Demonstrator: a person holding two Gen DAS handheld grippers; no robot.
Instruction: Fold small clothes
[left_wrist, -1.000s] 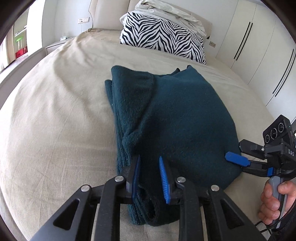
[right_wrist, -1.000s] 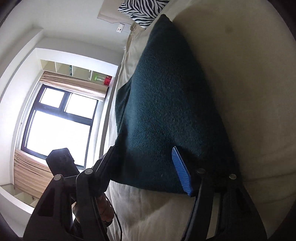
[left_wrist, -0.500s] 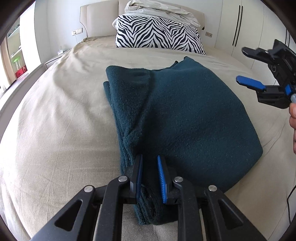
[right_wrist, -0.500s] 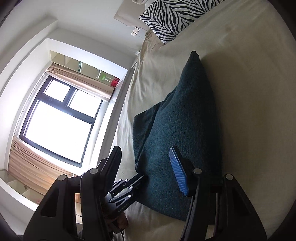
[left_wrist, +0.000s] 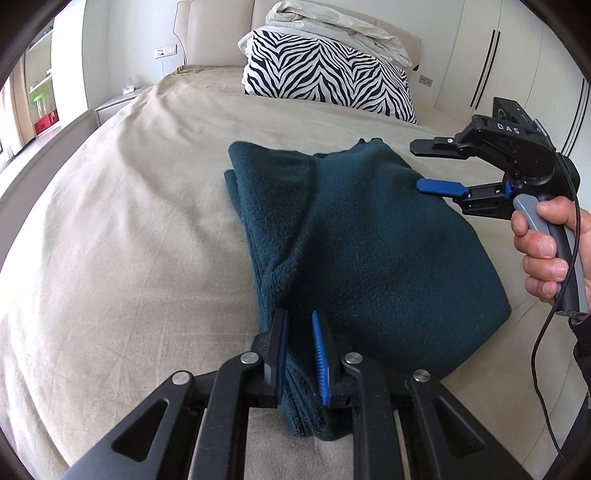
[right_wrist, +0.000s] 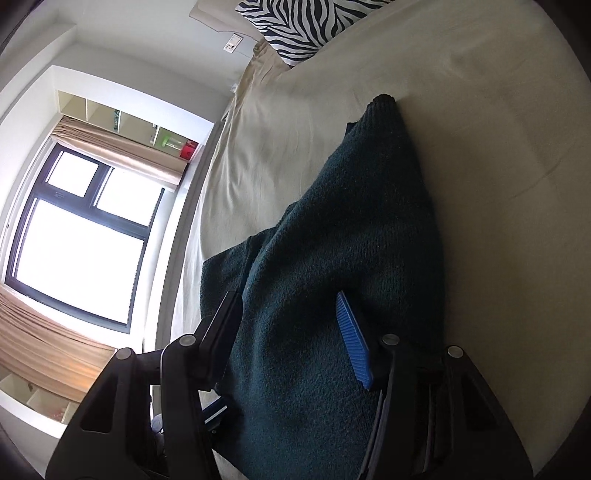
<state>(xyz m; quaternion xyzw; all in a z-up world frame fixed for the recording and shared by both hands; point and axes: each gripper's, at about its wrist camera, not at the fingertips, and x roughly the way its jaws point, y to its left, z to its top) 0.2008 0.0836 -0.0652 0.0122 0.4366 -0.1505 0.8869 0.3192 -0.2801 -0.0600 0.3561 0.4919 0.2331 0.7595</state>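
Note:
A dark teal garment (left_wrist: 369, 236) lies folded on the beige bed (left_wrist: 129, 258). My left gripper (left_wrist: 299, 314) is shut on the bunched near-left edge of it, with fabric pinched between the blue pads. My right gripper (left_wrist: 416, 165), held by a hand (left_wrist: 543, 251), hovers open just over the garment's far right side, one finger above the other. In the right wrist view the right gripper (right_wrist: 286, 295) has its jaws wide apart, and the garment (right_wrist: 351, 229) fills the space beyond them. Nothing is pressed between its pads.
A zebra-print pillow (left_wrist: 325, 77) with pale bedding (left_wrist: 332, 22) piled on it stands against the headboard. White wardrobe doors (left_wrist: 517, 66) line the right side. A window (right_wrist: 81, 243) and a bedside table (left_wrist: 114, 107) are on the bed's far side.
The right gripper has let go of the garment's near right corner, lifted, and moved farther along the right edge. The left gripper has kept its hold on the near-left edge.

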